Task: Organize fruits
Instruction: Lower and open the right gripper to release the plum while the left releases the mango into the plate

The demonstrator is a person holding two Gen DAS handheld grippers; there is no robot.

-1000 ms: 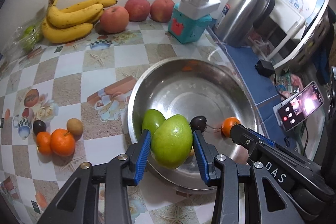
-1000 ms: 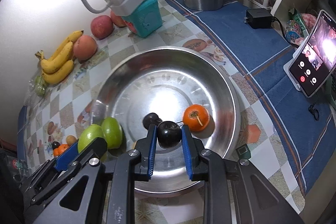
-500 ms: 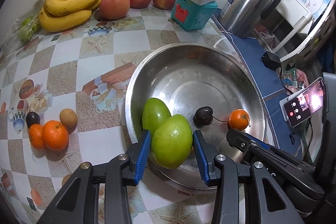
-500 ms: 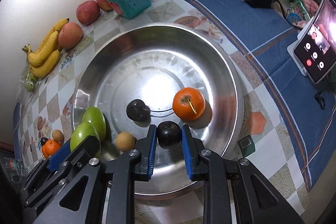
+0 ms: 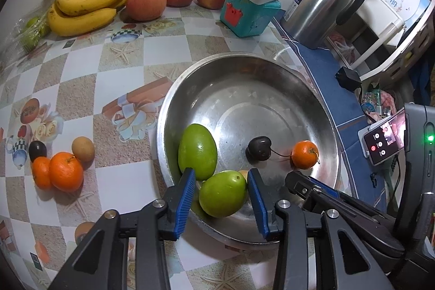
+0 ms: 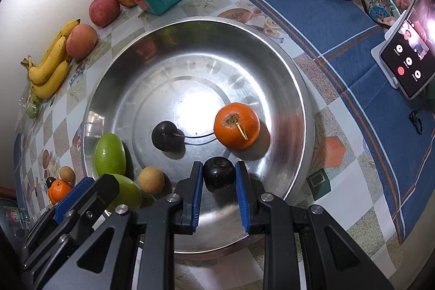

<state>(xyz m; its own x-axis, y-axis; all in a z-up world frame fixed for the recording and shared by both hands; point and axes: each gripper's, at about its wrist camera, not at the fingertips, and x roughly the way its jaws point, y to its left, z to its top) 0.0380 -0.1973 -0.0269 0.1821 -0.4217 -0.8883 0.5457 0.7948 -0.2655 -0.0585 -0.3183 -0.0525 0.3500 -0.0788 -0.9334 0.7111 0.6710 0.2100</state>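
On my checkered desk (image 5: 81, 89), yellow bananas (image 5: 87, 4) and red apples (image 5: 146, 2) sit at eleven o'clock, the steel kettle (image 5: 323, 4) at one. Inside the wide steel bowl (image 6: 296, 78) lie an oval green fruit (image 6: 109, 154), a stemmed dark cherry (image 6: 165, 136) and an orange tangerine (image 6: 236, 125). My left tool (image 5: 221, 190) stands apart around a second green fruit (image 5: 223, 193); my right tool (image 6: 219, 177) brackets a dark plum (image 6: 219, 174), slightly apart.
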